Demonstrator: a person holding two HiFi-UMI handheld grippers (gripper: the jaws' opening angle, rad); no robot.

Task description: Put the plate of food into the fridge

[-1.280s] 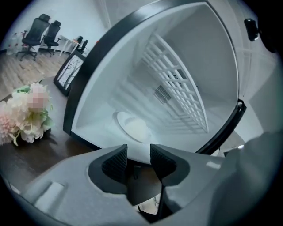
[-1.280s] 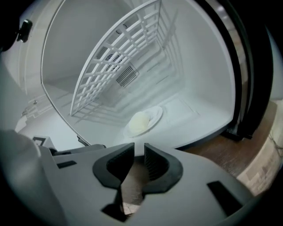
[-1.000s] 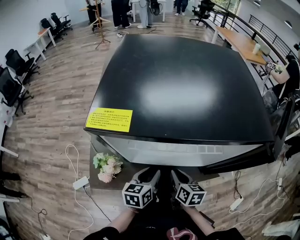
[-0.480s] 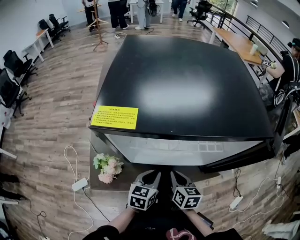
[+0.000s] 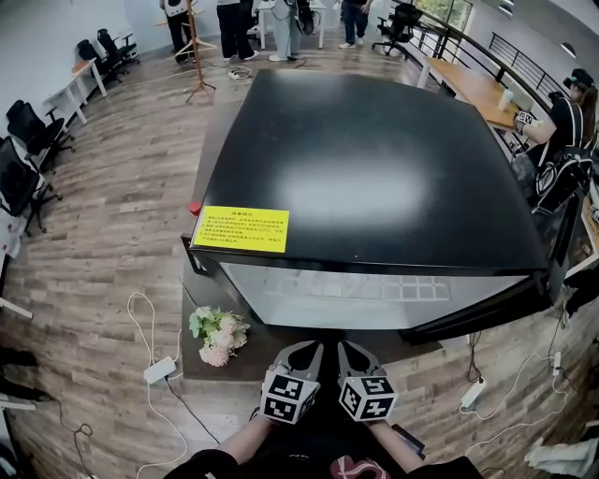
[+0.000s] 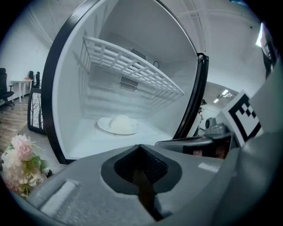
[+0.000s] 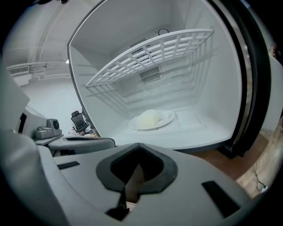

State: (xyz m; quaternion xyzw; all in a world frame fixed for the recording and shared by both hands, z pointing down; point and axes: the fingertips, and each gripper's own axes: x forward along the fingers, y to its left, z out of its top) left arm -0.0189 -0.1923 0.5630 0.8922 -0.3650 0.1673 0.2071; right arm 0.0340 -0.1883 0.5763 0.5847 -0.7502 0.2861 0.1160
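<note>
Pointing slightly downward at fridge (image 5: 374,159), left gripper (image 5: 305,350) fingers just closed empty, right gripper (image 5: 352,348) fingers together.

Plate (image 6: 118,125) hidden in head view under black top of fridge (image 5: 374,159). Food (image 6: 120,121): pale mound, kind indeterminable. Yellow label (image 5: 241,229): print too small to read. People (image 5: 234,19) at top edge cut off above waist.

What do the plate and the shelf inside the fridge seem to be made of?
The plate: probably glazed ceramic, white and smooth with a faint sheen. The shelf: likely white plastic or coated wire, a matte grid of thick bars.
</note>
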